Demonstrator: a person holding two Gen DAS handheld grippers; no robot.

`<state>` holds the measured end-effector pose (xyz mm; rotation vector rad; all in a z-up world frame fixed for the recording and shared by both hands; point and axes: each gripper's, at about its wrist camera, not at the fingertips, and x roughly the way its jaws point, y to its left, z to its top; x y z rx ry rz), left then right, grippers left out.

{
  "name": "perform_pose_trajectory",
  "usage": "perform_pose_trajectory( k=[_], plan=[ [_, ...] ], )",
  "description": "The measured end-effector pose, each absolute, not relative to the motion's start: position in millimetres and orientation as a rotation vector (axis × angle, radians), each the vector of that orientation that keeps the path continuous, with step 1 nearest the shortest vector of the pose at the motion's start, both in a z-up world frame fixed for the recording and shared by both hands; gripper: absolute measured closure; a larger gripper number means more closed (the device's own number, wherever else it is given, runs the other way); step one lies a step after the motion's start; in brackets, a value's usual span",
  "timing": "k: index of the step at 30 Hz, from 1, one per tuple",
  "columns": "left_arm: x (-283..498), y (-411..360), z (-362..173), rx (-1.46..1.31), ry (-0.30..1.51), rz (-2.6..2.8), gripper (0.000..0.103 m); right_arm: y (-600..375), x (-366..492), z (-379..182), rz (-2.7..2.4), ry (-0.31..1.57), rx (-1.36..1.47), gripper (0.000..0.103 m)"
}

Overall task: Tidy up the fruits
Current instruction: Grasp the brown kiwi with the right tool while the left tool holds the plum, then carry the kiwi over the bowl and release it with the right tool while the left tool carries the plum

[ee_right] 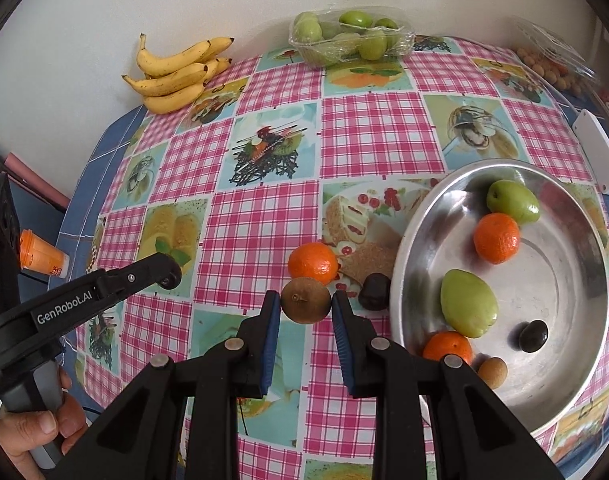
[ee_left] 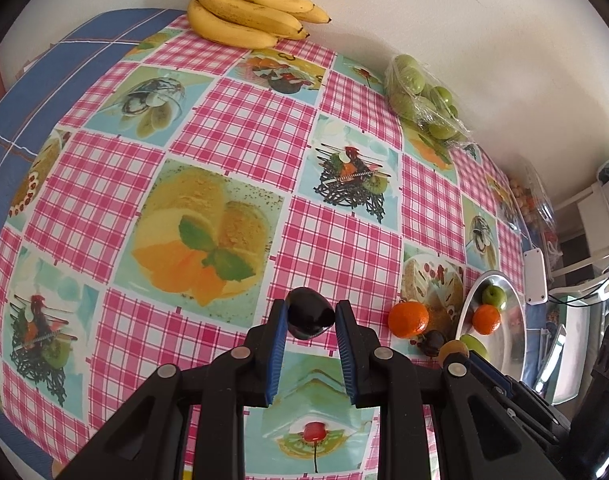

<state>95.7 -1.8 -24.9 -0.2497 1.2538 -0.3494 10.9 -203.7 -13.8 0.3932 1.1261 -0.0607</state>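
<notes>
My left gripper (ee_left: 311,316) is shut on a dark plum (ee_left: 309,318), held above the checked tablecloth. My right gripper (ee_right: 306,302) is shut on a small brown fruit (ee_right: 305,301). Beyond it on the cloth lie an orange (ee_right: 313,262) and another dark plum (ee_right: 374,291). To the right a metal bowl (ee_right: 560,364) holds two green fruits (ee_right: 469,303), two oranges (ee_right: 496,237), a dark plum (ee_right: 533,335) and a small brown fruit (ee_right: 492,372). The left gripper shows in the right wrist view (ee_right: 169,276), at the left.
A bunch of bananas (ee_left: 246,12) lies at the far edge by the wall. A plastic pack of green fruits (ee_right: 350,36) sits beside it. A clear box of small round fruits (ee_right: 552,64) and a white device (ee_right: 598,152) sit far right. An orange-capped bottle (ee_right: 40,258) lies left.
</notes>
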Motion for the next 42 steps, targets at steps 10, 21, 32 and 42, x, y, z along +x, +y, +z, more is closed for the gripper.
perform_pose_trajectory(
  k=[10,21,32,42],
  plan=[
    [81,-44,-19,-0.157,1.248,-0.417,0.077,-255,-8,-15,-0.158,1.102,0.494,0.076],
    [60,-98,-13,-0.066,1.233,-0.516,0.077,-325,-39,-19,-0.305,1.058,0.658,0.076],
    [32,-150,-6,-0.015,1.201,-0.652,0.077,-369,-67,-23,-0.393,1.025,0.76,0.076],
    [11,-189,-12,0.038,1.215,-0.734,0.077,-380,-74,-29,-0.415,1.04,0.773,0.075]
  ],
)
